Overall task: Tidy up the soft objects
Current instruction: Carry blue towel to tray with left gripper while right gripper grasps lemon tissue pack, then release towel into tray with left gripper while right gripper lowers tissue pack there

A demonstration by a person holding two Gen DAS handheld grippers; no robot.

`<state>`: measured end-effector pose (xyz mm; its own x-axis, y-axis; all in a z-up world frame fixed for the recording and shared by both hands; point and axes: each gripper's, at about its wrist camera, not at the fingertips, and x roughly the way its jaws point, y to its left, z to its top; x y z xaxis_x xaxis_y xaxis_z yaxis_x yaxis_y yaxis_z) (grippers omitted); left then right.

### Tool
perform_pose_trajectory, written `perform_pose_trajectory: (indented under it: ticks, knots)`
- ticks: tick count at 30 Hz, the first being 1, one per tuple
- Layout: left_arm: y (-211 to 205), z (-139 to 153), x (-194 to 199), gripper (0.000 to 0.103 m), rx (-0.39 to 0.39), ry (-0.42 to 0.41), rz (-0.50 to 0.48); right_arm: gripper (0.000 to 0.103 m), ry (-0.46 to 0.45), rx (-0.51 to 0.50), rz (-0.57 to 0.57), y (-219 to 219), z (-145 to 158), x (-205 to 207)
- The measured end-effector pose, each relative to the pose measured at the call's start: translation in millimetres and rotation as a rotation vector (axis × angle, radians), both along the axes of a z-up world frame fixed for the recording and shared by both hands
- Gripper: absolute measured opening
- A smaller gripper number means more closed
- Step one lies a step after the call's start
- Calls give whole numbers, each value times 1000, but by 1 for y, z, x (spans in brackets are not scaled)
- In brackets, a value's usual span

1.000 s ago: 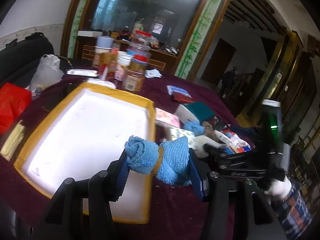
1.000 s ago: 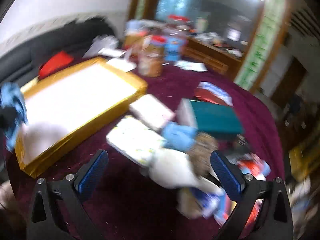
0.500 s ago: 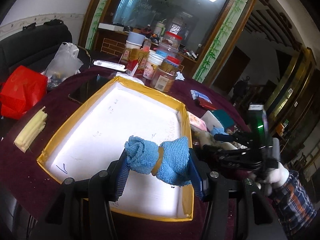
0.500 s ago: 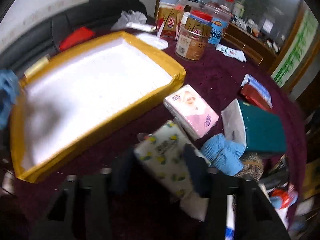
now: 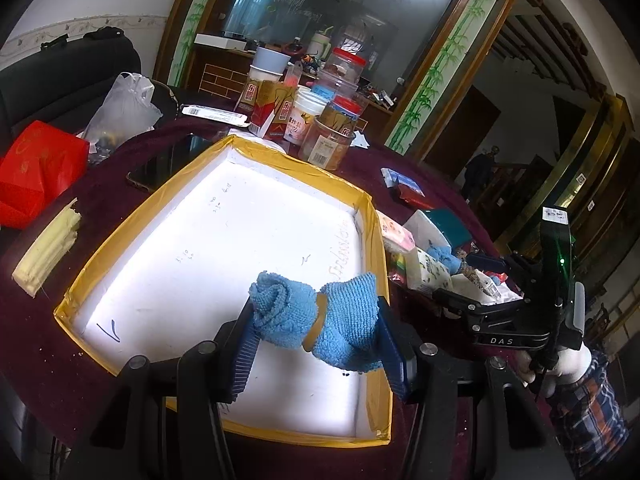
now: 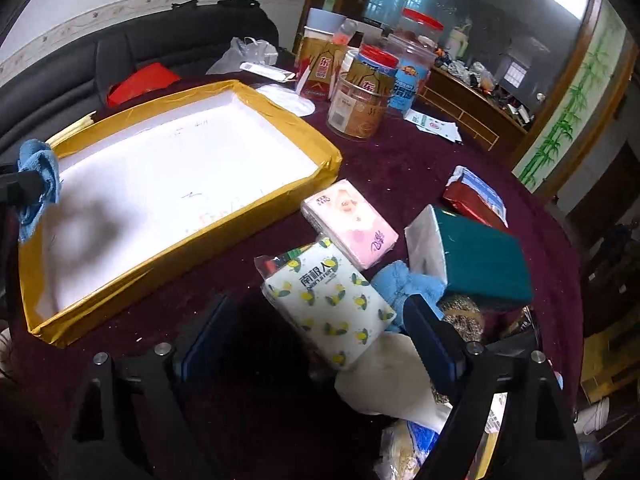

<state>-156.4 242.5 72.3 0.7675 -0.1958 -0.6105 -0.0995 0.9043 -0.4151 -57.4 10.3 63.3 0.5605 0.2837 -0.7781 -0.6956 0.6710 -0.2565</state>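
My left gripper (image 5: 316,340) is shut on a rolled blue towel (image 5: 316,316) bound with a yellow band. It holds the towel above the near right part of the gold-rimmed white tray (image 5: 362,200). The same towel (image 6: 38,176) shows at the left edge of the right wrist view. My right gripper (image 6: 318,340) hangs over a lemon-print tissue pack (image 6: 328,300), which lies between its jaws. The jaws are opening and the pads do not press on the pack. A second blue towel (image 6: 412,284) lies beside the pack. The right gripper (image 5: 464,280) also appears in the left wrist view, over the pile.
A pink tissue pack (image 6: 352,220), a teal box (image 6: 480,256) and small packets crowd the maroon table (image 6: 400,160) right of the tray. Jars and cartons (image 6: 360,96) stand behind it. A red bag (image 5: 36,168), a phone (image 5: 160,168) and a pale yellow block (image 5: 48,252) lie to its left.
The left gripper carried the towel from the tray's near right corner to above its floor. The right gripper narrowed, then widened again, and now stands over the lemon-print pack.
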Motion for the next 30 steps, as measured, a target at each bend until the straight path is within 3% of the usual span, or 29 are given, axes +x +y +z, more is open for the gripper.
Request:
perform_pose_trajectory:
  ticks: [6, 7, 8, 9, 12, 15, 23, 25, 30]
  knots:
    - [-3, -2, 1, 58, 2, 4, -17, 84, 12, -138, 89, 17, -20, 17]
    - [-4, -2, 2, 58, 4, 5, -21, 78, 25, -148, 92, 18, -23, 19]
    - [-5, -2, 2, 58, 5, 6, -24, 62, 48, -156, 87, 20, -26, 23]
    - [-6, -2, 2, 58, 5, 7, -26, 59, 59, -147, 78, 19, -26, 25]
    - [-6, -1, 2, 58, 7, 8, -24, 44, 133, -29, 68, 9, -13, 26]
    - [-2, -2, 5, 58, 8, 12, -14, 38, 156, 37, 35, -2, -4, 23]
    - [6, 2, 23, 58, -17, 46, -35, 35, 239, 266, -66, -21, 26, 34]
    - [7, 7, 29, 58, 1, 52, -44, 35, 304, 391, -79, -15, 39, 43]
    - [8, 23, 70, 59, 76, 61, -80, 35, 419, 570, -124, 18, 46, 71]
